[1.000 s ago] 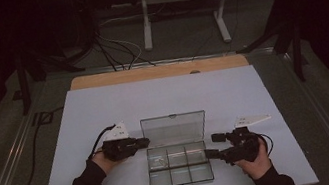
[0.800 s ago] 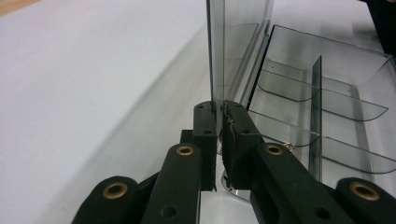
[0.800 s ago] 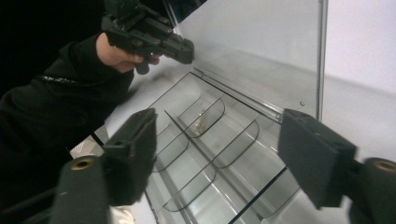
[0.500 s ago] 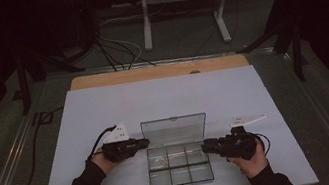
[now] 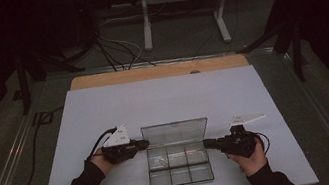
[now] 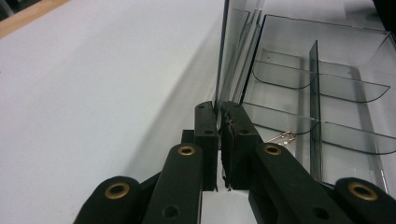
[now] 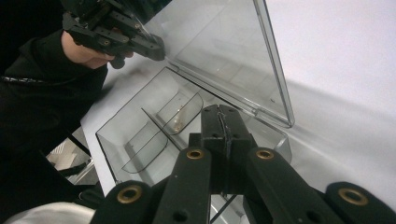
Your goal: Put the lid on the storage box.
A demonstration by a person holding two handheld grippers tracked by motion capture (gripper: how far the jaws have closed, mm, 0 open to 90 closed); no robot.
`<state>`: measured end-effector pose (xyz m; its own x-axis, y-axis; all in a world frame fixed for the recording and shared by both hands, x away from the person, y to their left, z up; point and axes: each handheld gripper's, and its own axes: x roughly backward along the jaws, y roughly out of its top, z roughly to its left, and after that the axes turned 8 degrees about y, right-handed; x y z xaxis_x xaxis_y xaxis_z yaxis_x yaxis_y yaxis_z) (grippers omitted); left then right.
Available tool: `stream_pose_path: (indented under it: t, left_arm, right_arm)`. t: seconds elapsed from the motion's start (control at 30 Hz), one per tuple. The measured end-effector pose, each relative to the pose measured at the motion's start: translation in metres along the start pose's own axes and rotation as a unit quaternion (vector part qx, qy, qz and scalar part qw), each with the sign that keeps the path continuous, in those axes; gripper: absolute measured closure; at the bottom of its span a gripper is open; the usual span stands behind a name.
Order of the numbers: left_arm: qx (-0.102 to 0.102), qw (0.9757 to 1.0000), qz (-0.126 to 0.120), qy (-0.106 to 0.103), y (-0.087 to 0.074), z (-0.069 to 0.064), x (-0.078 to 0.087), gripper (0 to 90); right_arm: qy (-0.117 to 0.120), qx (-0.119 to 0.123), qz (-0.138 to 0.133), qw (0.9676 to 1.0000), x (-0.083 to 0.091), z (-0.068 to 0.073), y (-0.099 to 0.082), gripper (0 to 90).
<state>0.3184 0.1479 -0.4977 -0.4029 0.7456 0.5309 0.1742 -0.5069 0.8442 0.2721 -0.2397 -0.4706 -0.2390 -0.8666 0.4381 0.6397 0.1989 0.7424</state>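
Compartment box (image 5: 179,163) mid-table (image 5: 163,97), between left claw (image 5: 143,143) and right claw (image 5: 207,142)

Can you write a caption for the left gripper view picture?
Shut left gripper pinches the clear plastic compartment box by its side wall.

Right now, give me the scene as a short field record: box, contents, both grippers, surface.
box: clear compartment box, lid open and raised at the far side
contents: small gold-coloured item in one compartment
left gripper: shut on the box's left wall
right gripper: jaws just closed, pads together at the box's right edge; whether they pinch the wall is unclear
surface: white table sheet
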Motion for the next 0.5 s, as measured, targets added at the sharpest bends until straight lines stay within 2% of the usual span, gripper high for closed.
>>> stream_pose_path:
  t: [0.1, 0.33, 0.5]
  left_arm:
    - [-0.008, 1.0, -0.001, 0.002, -0.0001, -0.0009, 0.0003, 86.7]
    - [-0.03, 0.9995, -0.004, 0.007, -0.0004, -0.0034, 0.0011, 86.6]
    - [-0.039, 0.9992, -0.003, 0.008, -0.0007, -0.0039, 0.0016, 86.4]
  right_arm:
    - [-0.004, 0.01, -0.001, 0.9999, -0.0006, 0.0008, -0.0006, 90.0]
    - [0.007, -0.002, -0.012, 0.9999, -0.0002, -0.0001, -0.001, 90.0]
    - [0.007, -0.012, -0.013, 0.9998, -0.0005, -0.002, -0.0012, 90.0]
